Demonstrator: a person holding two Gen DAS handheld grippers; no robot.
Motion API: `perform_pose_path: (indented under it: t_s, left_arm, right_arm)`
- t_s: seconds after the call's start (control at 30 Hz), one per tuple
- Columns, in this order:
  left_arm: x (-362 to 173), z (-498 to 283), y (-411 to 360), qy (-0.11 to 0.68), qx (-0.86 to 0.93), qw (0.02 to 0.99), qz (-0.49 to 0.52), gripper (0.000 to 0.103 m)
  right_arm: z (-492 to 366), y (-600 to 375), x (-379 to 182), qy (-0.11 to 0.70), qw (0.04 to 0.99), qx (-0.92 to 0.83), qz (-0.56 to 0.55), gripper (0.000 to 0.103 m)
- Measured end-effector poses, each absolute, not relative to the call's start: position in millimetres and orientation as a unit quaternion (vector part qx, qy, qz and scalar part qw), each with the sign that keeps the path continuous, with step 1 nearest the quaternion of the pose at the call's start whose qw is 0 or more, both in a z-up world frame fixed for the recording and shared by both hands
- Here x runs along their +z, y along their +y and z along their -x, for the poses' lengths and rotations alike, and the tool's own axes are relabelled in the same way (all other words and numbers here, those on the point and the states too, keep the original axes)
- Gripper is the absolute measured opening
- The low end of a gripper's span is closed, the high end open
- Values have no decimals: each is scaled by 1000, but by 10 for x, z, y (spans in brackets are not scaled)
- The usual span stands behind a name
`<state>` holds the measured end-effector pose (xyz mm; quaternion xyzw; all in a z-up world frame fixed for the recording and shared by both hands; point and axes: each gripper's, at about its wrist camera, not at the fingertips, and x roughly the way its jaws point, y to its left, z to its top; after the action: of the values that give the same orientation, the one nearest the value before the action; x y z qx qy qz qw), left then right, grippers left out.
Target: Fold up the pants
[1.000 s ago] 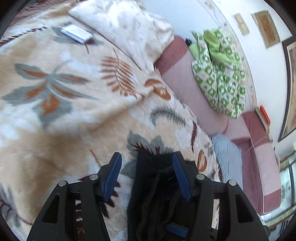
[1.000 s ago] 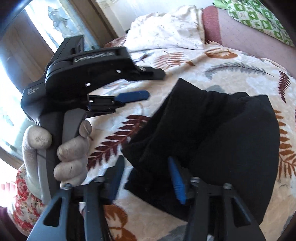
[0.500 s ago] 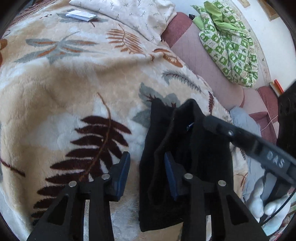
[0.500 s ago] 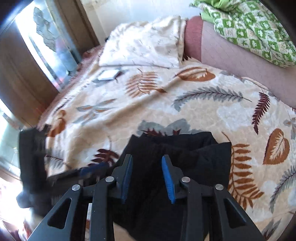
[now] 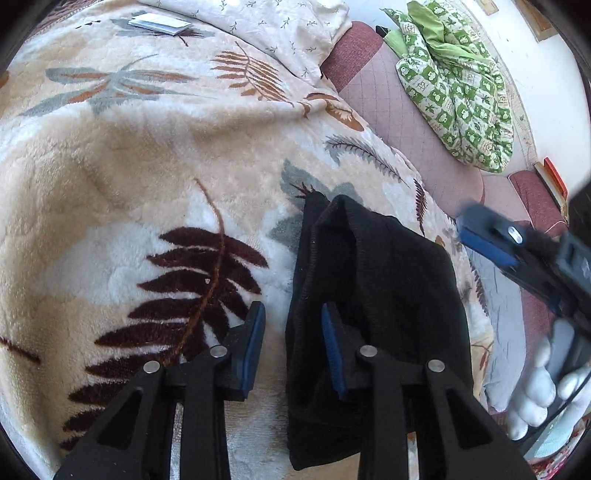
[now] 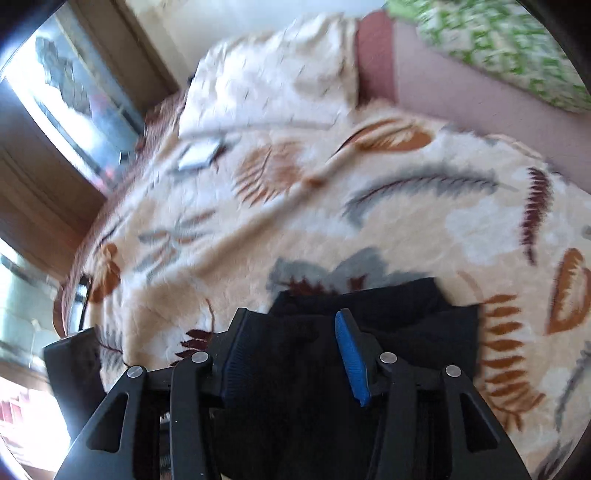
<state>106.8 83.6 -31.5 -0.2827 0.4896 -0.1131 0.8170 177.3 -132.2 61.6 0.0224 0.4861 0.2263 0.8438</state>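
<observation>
The black pants (image 5: 373, 295) lie folded in a compact bundle on the leaf-patterned blanket (image 5: 129, 177). My left gripper (image 5: 293, 347) is open and empty, hovering at the bundle's left near edge; its right finger overlaps the cloth. My right gripper (image 6: 288, 358) is open above the pants (image 6: 406, 325), nothing between its pads. The right gripper also shows in the left wrist view (image 5: 517, 254) at the right, held by a white-gloved hand (image 5: 539, 391).
A cream pillow (image 5: 266, 26) and a small white booklet (image 5: 159, 24) lie at the blanket's far end. A green patterned cloth (image 5: 458, 92) sits on the pink mattress (image 5: 402, 122). A window and wooden frame (image 6: 55, 110) are at the left.
Both grippers have pulled back from the pants. The right gripper's jaws have opened wider and it has swung right. The folded bundle stays on the blanket.
</observation>
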Motion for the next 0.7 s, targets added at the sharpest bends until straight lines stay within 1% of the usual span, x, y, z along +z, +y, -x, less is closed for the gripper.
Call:
perform_pose_path:
  t_s: [0.07, 0.17, 0.27, 0.37, 0.4, 0.53, 0.7]
  left_arm:
    - [-315, -1068, 820, 490, -111, 818, 280, 31]
    - [-305, -1065, 791, 489, -107, 822, 271, 31]
    - [-308, -1071, 786, 488, -105, 824, 270, 32]
    - [-307, -1068, 774, 485, -109, 826, 266, 35]
    - [-304, -1068, 764, 485, -108, 827, 263, 36]
    - [-311, -1062, 805, 481, -114, 823, 280, 40]
    - [-310, -1058, 790, 480, -112, 824, 278, 40]
  right_arm:
    - [-1584, -1541, 700, 475, 855, 209, -3, 52]
    - [-1257, -1868, 652, 478, 859, 180, 22, 52]
    - [-1008, -2095, 347, 507, 846, 162, 23, 51]
    - [-883, -2229, -41, 545, 825, 152, 13, 51]
    - [-858, -2275, -71, 541, 827, 152, 0, 51]
    - [-926, -2438, 124, 517, 836, 170, -74, 51]
    - [-1209, -2428, 342, 485, 845, 184, -127, 51]
